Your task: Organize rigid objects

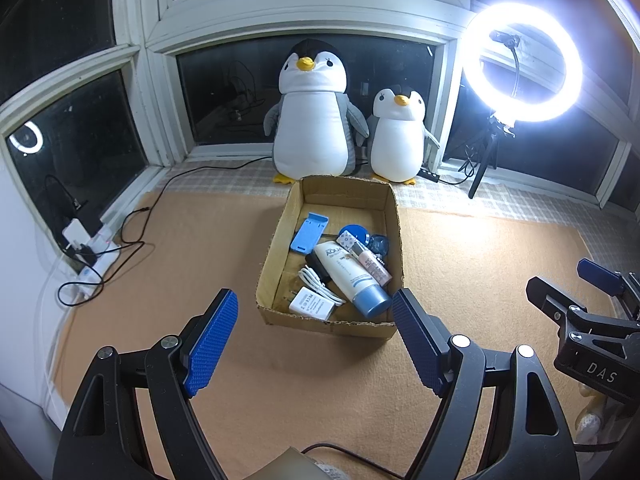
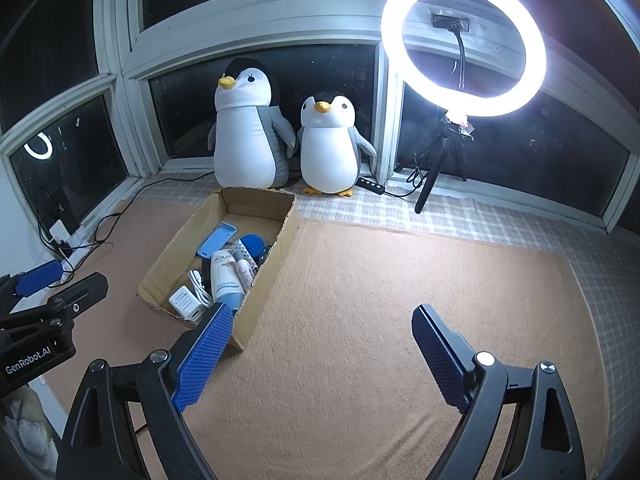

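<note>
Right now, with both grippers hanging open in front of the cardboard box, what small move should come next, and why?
Probably ease the left gripper forward and down toward the white charger at the near end of the cardboard box. Both grippers are open and empty, the left one points straight at the box, and the charger lies closest and uncovered, while the right gripper faces mostly bare mat.

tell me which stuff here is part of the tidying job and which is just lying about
Part of the job:
cardboard box
blue phone stand
Aqua tube
white charger
white cable
small pink tube
blue round tin

Just lying about:
big penguin plush
small penguin plush
ring light
power strip
</note>
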Demonstrator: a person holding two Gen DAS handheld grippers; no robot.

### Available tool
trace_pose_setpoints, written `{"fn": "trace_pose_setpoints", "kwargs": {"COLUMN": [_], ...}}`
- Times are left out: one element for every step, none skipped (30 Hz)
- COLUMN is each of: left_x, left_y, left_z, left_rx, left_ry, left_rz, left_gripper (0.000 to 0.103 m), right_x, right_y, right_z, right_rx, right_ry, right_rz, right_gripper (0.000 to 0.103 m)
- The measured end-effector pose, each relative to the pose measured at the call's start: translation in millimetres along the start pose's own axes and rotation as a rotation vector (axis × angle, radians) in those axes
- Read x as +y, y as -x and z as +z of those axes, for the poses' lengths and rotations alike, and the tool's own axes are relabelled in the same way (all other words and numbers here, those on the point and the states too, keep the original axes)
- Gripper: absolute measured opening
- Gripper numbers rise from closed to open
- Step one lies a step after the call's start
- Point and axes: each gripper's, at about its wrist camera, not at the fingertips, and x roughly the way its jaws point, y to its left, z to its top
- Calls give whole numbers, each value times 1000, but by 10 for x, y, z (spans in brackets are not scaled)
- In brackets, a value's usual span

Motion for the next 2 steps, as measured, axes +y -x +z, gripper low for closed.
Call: {"fn": "trace_pose_setpoints", "kwargs": {"left_x": [3,8], "left_y": [2,-6], "left_z": [-2,1], "left_rx": [1,2], "left_ry": [1,2], "left_rz": [0,1], "left_gripper": [80,80], "right_x": [1,0], "right_y": [-3,-5], "right_z": [0,0], "right_rx": [1,1], "right_ry": [0,0], "right_rz": [-1,-2], "right_gripper": [89,89]}}
